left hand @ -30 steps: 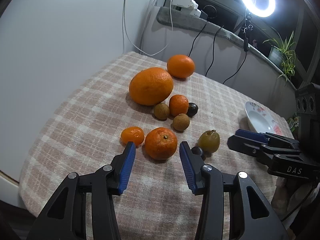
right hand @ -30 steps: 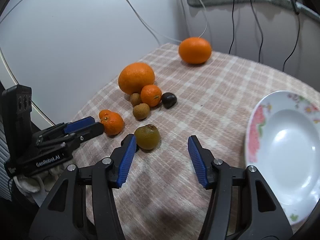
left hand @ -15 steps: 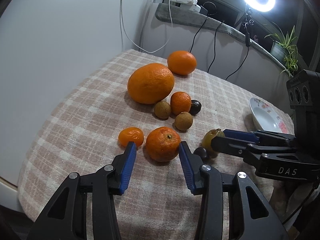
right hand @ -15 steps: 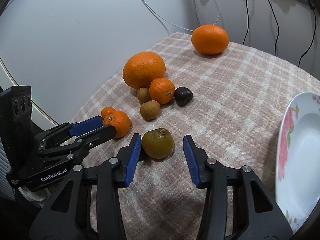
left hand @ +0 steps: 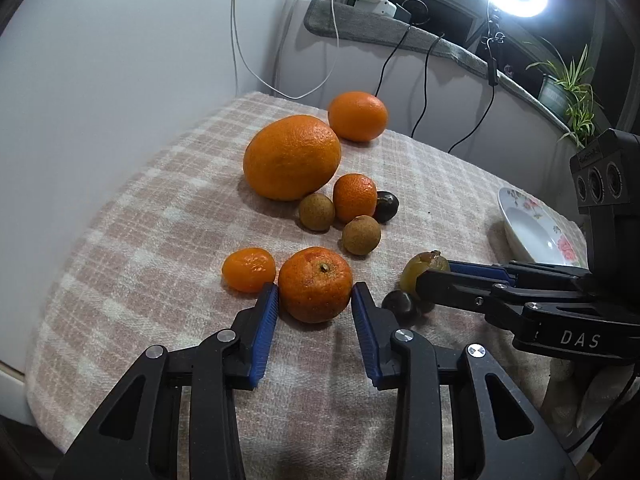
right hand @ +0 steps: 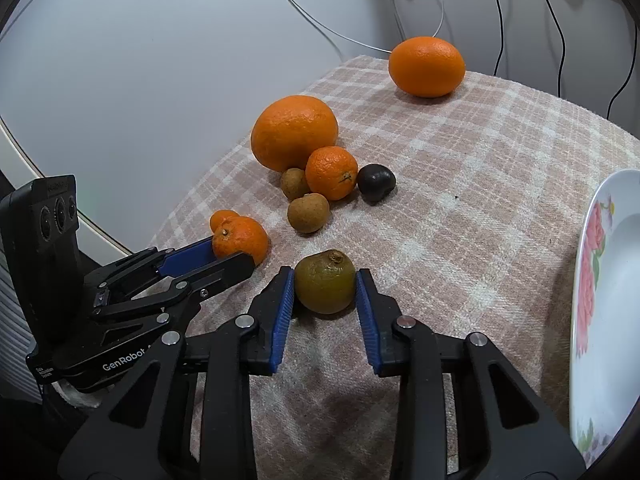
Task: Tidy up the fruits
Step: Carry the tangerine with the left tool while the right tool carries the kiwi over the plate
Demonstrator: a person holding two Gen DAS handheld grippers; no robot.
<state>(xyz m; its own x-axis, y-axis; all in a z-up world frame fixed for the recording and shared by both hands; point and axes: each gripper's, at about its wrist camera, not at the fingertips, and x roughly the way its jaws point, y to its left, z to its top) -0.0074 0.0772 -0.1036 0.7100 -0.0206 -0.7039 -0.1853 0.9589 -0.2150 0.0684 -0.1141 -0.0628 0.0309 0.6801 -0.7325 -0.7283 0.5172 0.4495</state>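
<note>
Left gripper [left hand: 314,300], which I held low and level over the checked cloth [left hand: 140,216], bracketed the mandarin [left hand: 315,284] dead ahead, its blue pads at the fruit's flanks; whether they pressed it I could not tell. Right gripper [right hand: 325,286] likewise straddled the greenish-brown fruit [right hand: 325,282], round and without a long axis, pads touching or nearly so, with the flowered plate [right hand: 592,280] lying well apart to its right.

Right gripper [right hand: 325,285] fingers [right hand: 282,307] flanking olive-green fruit [right hand: 325,282]
</note>
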